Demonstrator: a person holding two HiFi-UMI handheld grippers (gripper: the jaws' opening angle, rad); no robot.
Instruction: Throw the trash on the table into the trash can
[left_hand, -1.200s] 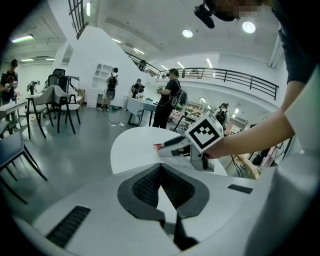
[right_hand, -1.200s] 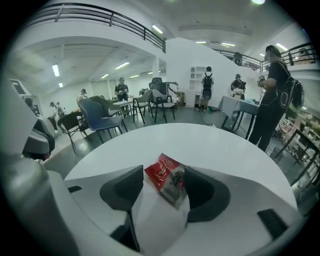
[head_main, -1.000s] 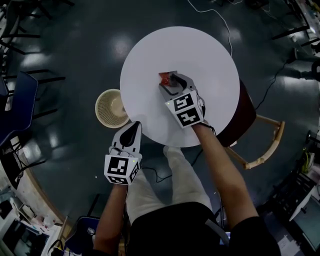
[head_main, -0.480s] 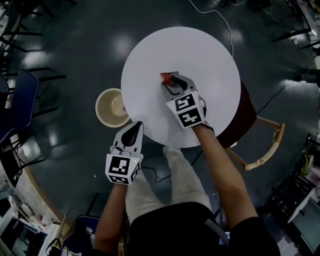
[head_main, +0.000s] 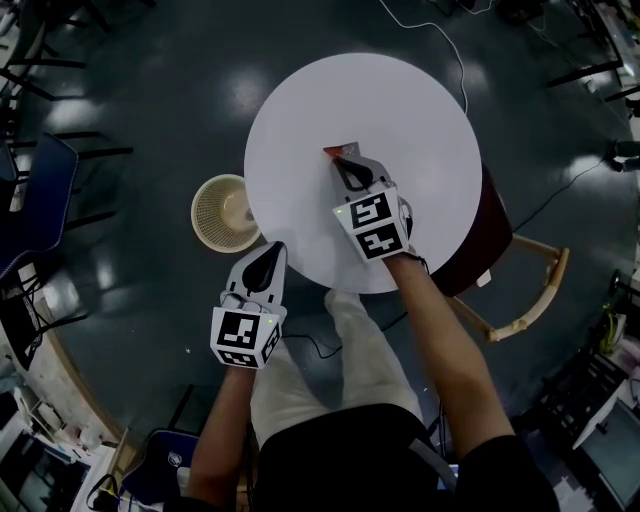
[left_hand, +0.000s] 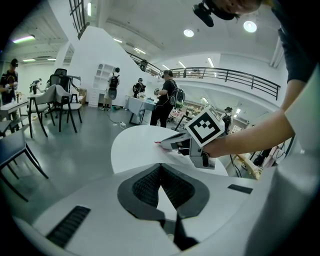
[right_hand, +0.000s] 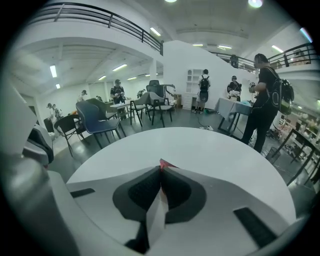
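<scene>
- Small red pointed scrap (head_main: 335, 151), thin and flat: near the middle of the round white bench (head_main: 400, 100).
- Right tool (head_main: 340, 160): jaws just closed, clamped on the scrap.
- Left tool (head_main: 268, 250): jaws together, empty.

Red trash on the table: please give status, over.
Right hand-held gripper jaws just closed, shut on red trash on table. Left hand-held gripper shut, empty. Trash can beside table, no obstacle seen.

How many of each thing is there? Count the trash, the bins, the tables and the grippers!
red trash piece: 1
trash can: 1
round table: 1
grippers: 2 (left gripper, right gripper)
Total: 5
</scene>
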